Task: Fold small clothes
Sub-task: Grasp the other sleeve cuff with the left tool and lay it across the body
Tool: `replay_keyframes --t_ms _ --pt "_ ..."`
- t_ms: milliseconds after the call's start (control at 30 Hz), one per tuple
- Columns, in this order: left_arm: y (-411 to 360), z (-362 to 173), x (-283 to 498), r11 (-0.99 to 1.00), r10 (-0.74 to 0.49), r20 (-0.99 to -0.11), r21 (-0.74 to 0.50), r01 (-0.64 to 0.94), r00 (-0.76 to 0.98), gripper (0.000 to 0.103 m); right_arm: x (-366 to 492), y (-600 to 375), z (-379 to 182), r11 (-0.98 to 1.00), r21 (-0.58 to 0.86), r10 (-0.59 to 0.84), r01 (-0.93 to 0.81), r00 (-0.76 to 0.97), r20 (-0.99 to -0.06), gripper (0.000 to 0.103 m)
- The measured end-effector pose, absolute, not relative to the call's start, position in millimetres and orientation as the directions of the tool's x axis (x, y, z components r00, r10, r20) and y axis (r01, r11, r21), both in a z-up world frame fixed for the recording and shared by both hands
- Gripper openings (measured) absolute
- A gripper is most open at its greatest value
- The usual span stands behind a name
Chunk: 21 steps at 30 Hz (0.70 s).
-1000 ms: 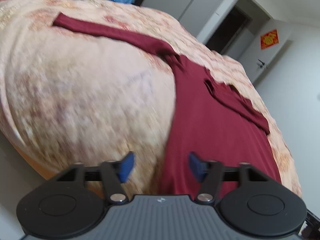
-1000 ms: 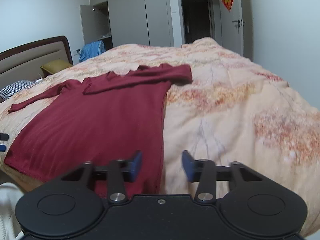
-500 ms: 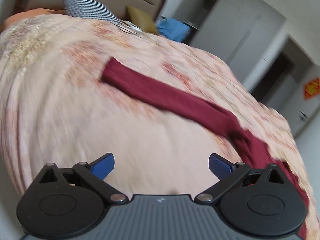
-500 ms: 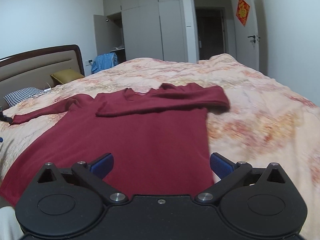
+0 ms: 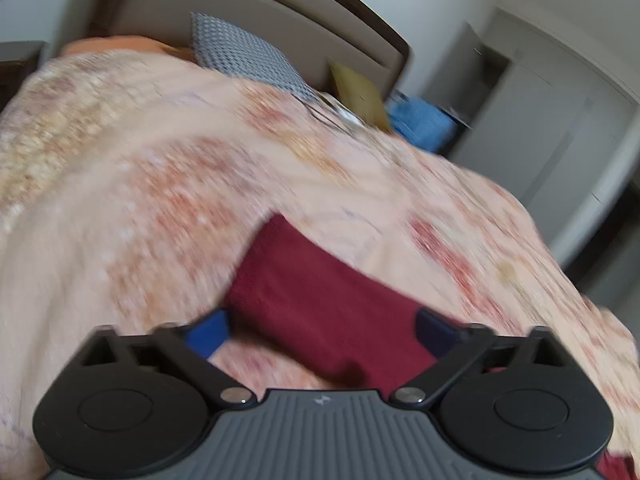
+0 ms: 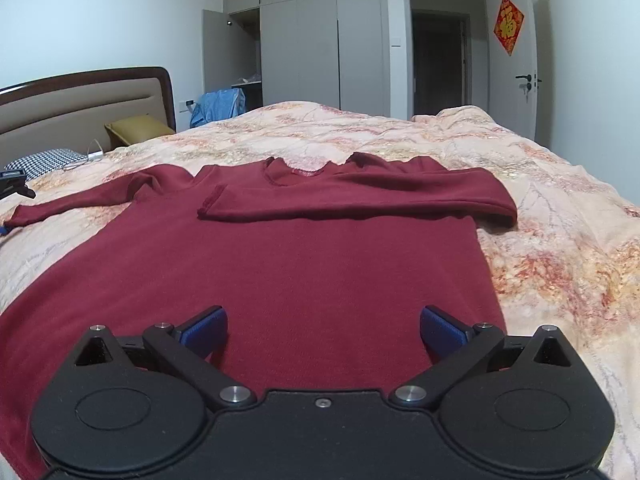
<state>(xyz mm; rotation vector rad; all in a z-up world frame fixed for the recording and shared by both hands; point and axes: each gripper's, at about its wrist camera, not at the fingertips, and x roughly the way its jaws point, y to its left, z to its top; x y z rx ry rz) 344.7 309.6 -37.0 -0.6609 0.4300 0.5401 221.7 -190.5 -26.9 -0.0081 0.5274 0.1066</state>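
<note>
A dark red long-sleeved top (image 6: 288, 264) lies flat on the bed. Its right sleeve (image 6: 360, 200) is folded across the chest. Its left sleeve (image 6: 80, 200) stretches out to the left. In the left wrist view that sleeve's cuff end (image 5: 312, 296) lies between the open fingers of my left gripper (image 5: 320, 328); the view is blurred. My right gripper (image 6: 322, 328) is open and empty, low over the top's lower body. The left gripper's tip (image 6: 14, 184) shows at the far left of the right wrist view.
The bed has a floral peach quilt (image 6: 540, 248). At the headboard (image 6: 80, 108) lie a checked pillow (image 6: 44, 160) and a mustard cushion (image 6: 136, 128). A blue garment (image 6: 220, 104) hangs by the grey wardrobe (image 6: 304, 40). A doorway (image 6: 440, 60) lies beyond.
My left gripper opened wide and moved along the left sleeve to its cuff. My right gripper opened wide and moved left over the top's body.
</note>
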Motion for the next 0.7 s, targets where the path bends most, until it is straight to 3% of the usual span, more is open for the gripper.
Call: replay_keyframes --t_ms 33,100,133,400,567,700 --pt "311.7 -37.1 349.0 0.653 0.358 -0.543 -0.436 -0.620 0.759 0.059 221.9 -190.8 -27.8 0.994 0.020 0.099 -0.104 0.858 -0.504 0.102" --pt "317.2 -39.7 356.0 0.639 0.382 -0.567 -0.408 -0.652 0.730 0.015 222.8 -192.6 -28.5 0.994 0.027 0.103 -0.104 0.857 -0.505 0.102" --pt "319.8 -40.8 357.8 0.638 0.378 -0.573 -0.408 -0.653 0.727 0.008 223.2 -193.2 -28.7 0.994 0.029 0.104 -0.104 0.856 -0.506 0.102" --pt "337.6 -0.8 338.9 0.669 0.447 -0.437 -0.416 -0.616 0.780 0.006 224.1 -195.3 -30.0 0.993 0.038 0.115 -0.111 0.855 -0.505 0.102" --pt "346.4 11.3 343.7 0.705 0.426 -0.452 -0.377 -0.601 0.784 0.006 224.5 -195.7 -30.7 0.993 0.039 0.114 -0.110 0.857 -0.503 0.102" --pt "329.2 32.9 343.7 0.746 0.402 -0.403 -0.376 -0.550 0.822 0.006 222.8 -197.9 -30.3 0.992 0.056 0.124 -0.111 0.863 -0.490 0.102"
